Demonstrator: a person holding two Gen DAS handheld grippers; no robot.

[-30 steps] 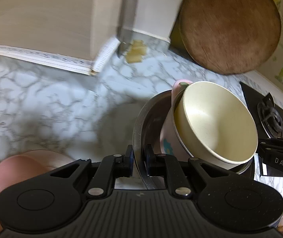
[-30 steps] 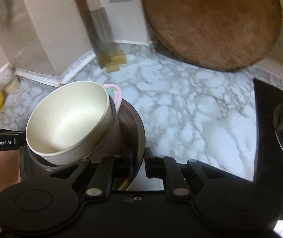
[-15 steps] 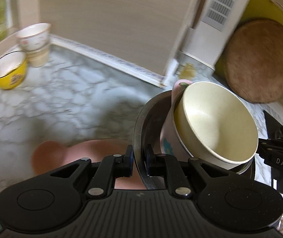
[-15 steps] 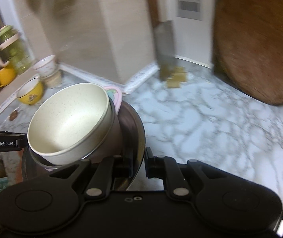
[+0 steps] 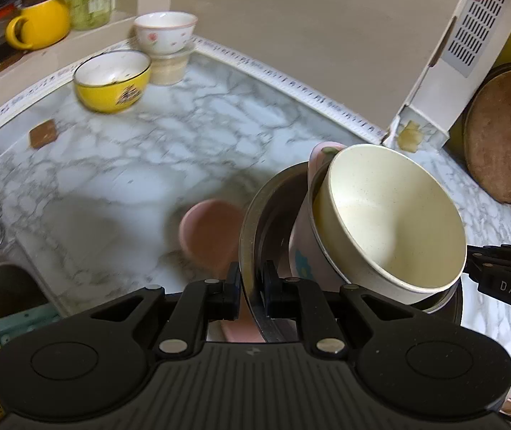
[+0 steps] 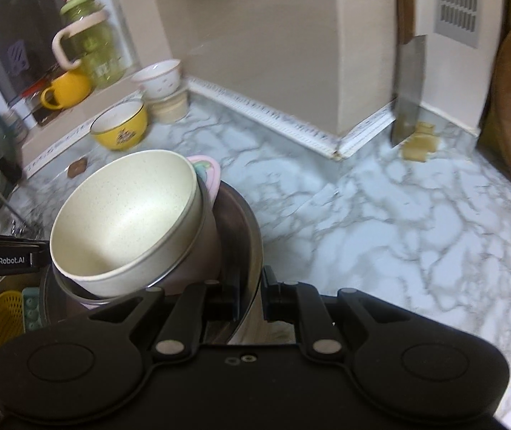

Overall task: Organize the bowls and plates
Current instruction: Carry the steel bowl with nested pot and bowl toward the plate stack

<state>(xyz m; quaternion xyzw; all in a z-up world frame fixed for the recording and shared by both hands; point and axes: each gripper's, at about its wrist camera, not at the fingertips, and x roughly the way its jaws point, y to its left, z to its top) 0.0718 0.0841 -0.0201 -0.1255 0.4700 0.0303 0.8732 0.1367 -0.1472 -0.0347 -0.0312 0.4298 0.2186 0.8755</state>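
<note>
Both grippers hold one steel basin (image 5: 255, 211) by opposite rims, above the marble counter. My left gripper (image 5: 250, 286) is shut on its left rim. My right gripper (image 6: 250, 295) is shut on its right rim (image 6: 248, 222). Inside the basin stands a tilted stack: a cream bowl (image 5: 391, 215) nested in a pink floral bowl (image 5: 305, 251); the cream bowl also shows in the right wrist view (image 6: 126, 218). A pink dish (image 5: 208, 233) lies on the counter under the basin. A yellow bowl (image 5: 112, 79) and a white floral bowl (image 5: 165, 32) stand at the far left.
A yellow mug (image 5: 40, 23) and a green jar (image 6: 90, 50) stand on the ledge. A cleaver (image 6: 407, 86) leans on the wall. A round wooden board (image 5: 506, 136) stands at the right. A sink (image 5: 1, 286) and a yellow basket (image 6: 1, 319) are at the lower left.
Both grippers have carried the basin with its bowls to the left along the counter. The yellow and white bowls, mug and jar have come closer. The grip on the rim is unchanged.
</note>
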